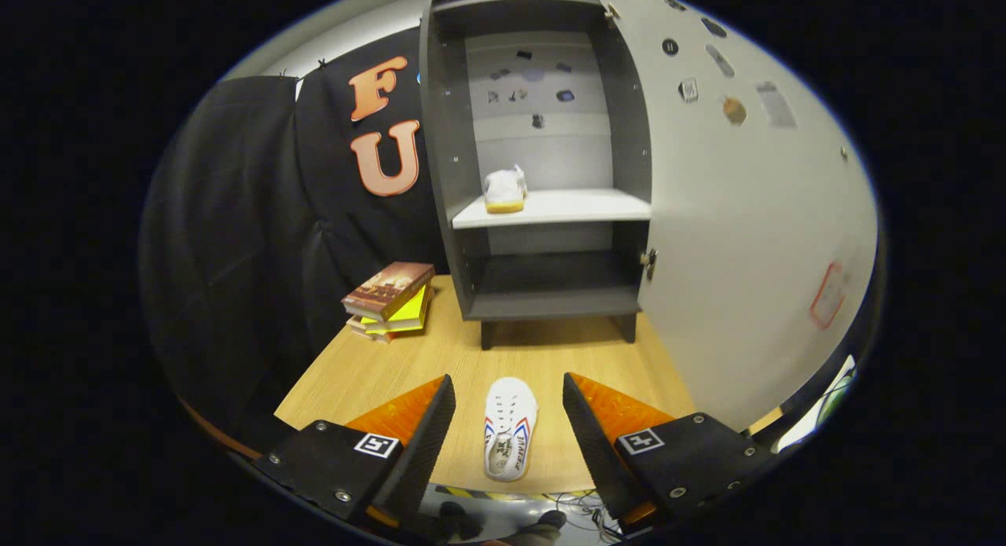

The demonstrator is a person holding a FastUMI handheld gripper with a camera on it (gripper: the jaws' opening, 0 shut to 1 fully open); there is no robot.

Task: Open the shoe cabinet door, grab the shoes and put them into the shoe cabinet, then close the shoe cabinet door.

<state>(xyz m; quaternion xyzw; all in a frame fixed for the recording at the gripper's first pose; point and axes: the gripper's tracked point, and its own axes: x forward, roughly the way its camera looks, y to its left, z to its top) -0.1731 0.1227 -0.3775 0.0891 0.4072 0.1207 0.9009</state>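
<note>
A grey shoe cabinet (448, 161) stands at the back of the wooden table (361, 373) with its white door (747, 240) swung wide to the right. One white shoe (504, 189) rests on the cabinet's white middle shelf (581, 204), towards its left. A second white shoe (509, 428) with red and blue stripes lies on the table near the front edge, its toe pointing at the cabinet. My gripper (508, 416) is open, hovering above the table, and this shoe lies between the two fingers without either touching it.
A small stack of books (391, 298) sits on the table left of the cabinet. The open door reaches forward along the right side of the table. Black cloth hangs behind and to the left. The table's front edge lies just below the shoe.
</note>
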